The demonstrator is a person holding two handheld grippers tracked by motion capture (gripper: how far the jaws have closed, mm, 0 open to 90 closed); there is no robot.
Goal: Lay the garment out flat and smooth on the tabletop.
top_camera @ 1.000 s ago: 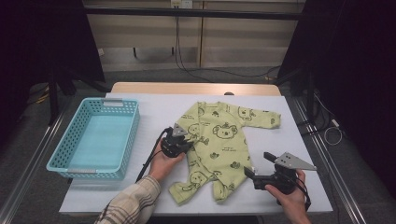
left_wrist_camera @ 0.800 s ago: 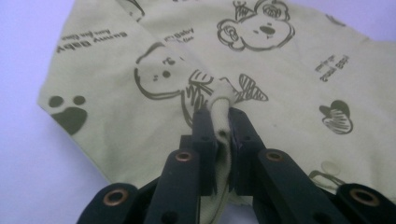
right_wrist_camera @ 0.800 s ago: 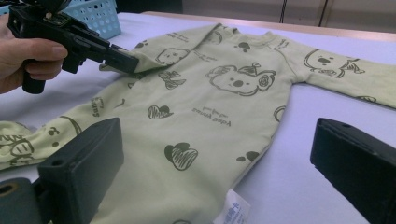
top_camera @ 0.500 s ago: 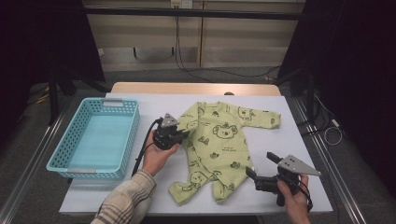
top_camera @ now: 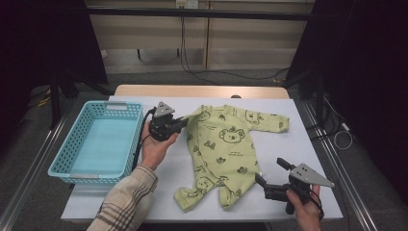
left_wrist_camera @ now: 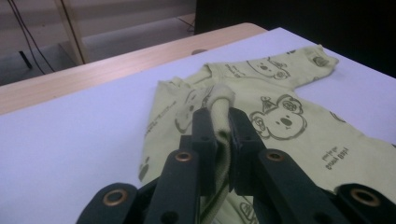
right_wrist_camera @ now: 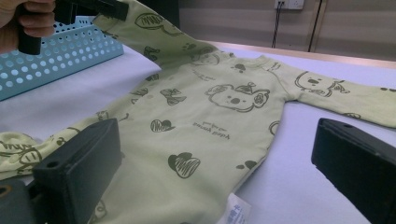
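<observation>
Romper: a pale green baby romper [top_camera: 223, 154] printed with dark koala faces, hearts and small lettering, lying front up on the white table [top_camera: 312, 144], neck toward the far edge, legs toward the person.
Sleeves: one sleeve [top_camera: 269, 120] lies flat, stretched toward the table's right; the other sleeve [left_wrist_camera: 217, 95] is lifted off the surface, its cuff pinched.
Legs: both legs [top_camera: 202, 192] rest spread near the table's near edge; a white care label [right_wrist_camera: 236, 207] sticks out at the romper's side seam.
Left gripper: the left gripper [top_camera: 180, 124] has its jaws nearly together, clamped on the raised cuff; in the left gripper view the fabric bunches between the two black jaws.
Right gripper: the right gripper [top_camera: 269, 171] stands wide apart with nothing between the jaws, low above the table just beside the romper's right leg, not touching it.
Basket: a turquoise perforated basket [top_camera: 62, 163] sits at the table's left, just beside the left hand [top_camera: 154, 149], apart from the romper.
Edges: the flat sleeve's cuff ends short of the right edge; the legs lie close to the near edge.
Open room: bare white table shows between basket and romper, and to the right of the romper's body.
</observation>
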